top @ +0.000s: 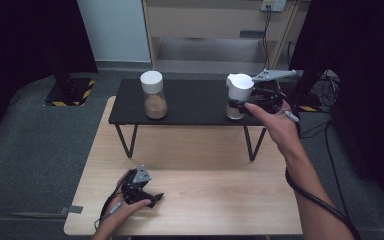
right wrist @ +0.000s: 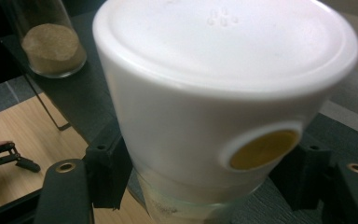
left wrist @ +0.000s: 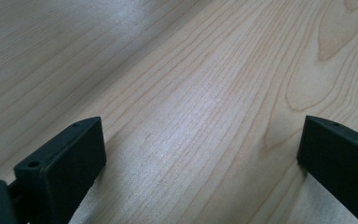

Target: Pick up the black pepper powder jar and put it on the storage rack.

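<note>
The pale wooden counter carries a low black metal-legged shelf along its far edge. Toward the shelf's right end stands a clear glass jar with a tall white plastic cap, and the right gripper has its jaws closed against the glass just below the cap, one on each side. A second white-capped glass jar of brown powder stands toward the shelf's left end, untouched. The left gripper lies on the counter near its front-left corner, jaws spread wide, holding nothing. The grasp appears made; lifting or moving the jar seems yet to come.
</note>
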`<state>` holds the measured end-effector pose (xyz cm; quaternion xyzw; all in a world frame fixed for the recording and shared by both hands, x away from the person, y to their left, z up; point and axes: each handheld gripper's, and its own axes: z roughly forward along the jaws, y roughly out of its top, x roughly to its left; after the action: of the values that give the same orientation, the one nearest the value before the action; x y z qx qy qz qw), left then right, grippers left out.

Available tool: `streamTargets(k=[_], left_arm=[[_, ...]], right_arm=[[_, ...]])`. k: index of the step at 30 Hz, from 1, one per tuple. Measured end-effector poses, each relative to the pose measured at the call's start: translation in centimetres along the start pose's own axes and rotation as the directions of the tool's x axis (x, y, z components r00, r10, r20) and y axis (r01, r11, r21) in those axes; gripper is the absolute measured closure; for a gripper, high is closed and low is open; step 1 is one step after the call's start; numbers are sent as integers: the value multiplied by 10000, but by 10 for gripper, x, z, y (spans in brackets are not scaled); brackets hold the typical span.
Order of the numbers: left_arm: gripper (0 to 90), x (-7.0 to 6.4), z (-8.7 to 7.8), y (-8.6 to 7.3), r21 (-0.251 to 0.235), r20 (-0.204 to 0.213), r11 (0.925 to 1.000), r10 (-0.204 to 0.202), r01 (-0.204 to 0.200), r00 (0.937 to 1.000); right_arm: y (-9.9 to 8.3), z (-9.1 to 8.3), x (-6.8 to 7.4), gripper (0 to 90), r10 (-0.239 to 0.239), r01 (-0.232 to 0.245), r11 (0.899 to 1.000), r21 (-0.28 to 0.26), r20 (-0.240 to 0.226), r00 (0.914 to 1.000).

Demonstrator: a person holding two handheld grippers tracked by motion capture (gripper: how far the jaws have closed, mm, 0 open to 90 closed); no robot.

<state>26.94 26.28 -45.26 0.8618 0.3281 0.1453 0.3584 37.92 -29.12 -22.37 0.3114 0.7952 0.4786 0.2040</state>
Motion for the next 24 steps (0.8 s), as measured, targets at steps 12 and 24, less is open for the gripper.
streamTargets(k=[12,24], left_arm=[[0,1,0,0,5,29,10000,2,-2,10000],[0,1,0,0,3,29,10000,3,-3,10000]], right_arm=[[1,11,-4,314,159,-162,9998,143,157,9998],[0,15,-3,312,177,-179,9997,176,136,9998]])
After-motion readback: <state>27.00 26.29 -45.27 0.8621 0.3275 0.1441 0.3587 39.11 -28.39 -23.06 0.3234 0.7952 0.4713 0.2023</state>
